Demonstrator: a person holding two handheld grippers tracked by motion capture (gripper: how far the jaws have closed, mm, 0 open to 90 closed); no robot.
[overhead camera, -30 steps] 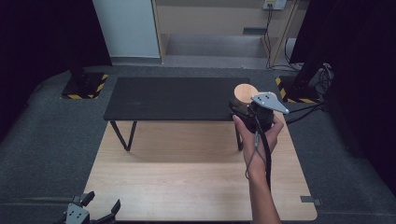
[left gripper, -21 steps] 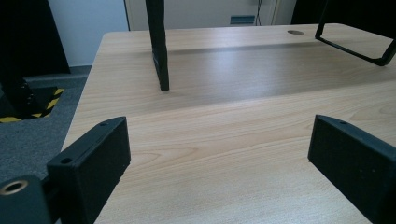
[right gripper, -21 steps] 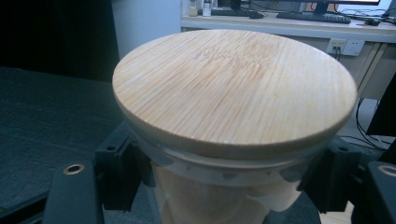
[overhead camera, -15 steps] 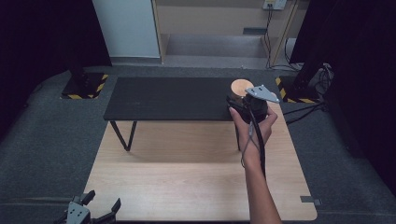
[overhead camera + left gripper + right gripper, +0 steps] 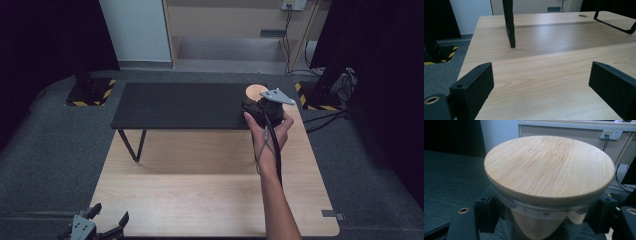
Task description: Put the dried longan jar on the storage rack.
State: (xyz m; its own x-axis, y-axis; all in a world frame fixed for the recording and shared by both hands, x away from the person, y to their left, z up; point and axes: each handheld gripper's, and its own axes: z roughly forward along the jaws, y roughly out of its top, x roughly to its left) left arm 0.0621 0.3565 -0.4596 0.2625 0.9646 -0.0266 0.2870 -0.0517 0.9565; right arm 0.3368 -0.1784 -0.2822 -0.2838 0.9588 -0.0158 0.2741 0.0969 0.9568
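My right gripper (image 5: 255,103) is shut on a clear glass jar with a round bamboo lid (image 5: 256,91), held upright at the right end of a low black bench (image 5: 180,105). In the right gripper view the jar (image 5: 549,172) stands close, and the black pads (image 5: 487,212) press on its glass wall from both sides just under the lid. Whether the jar's base touches the bench I cannot tell. My left gripper (image 5: 109,214) is at the near left corner of the wooden table (image 5: 200,190). Its jaws are spread wide above bare wood (image 5: 541,80) with nothing between them.
The bench stands on the far half of the table; its thin black legs (image 5: 510,25) show ahead of the left gripper. Black stands with yellow-striped bases (image 5: 90,92) flank the table on grey carpet. Cables (image 5: 330,117) lie at the right.
My right hand has carried the jar a little left and away, further over the bench's right end. The left gripper has stayed put.
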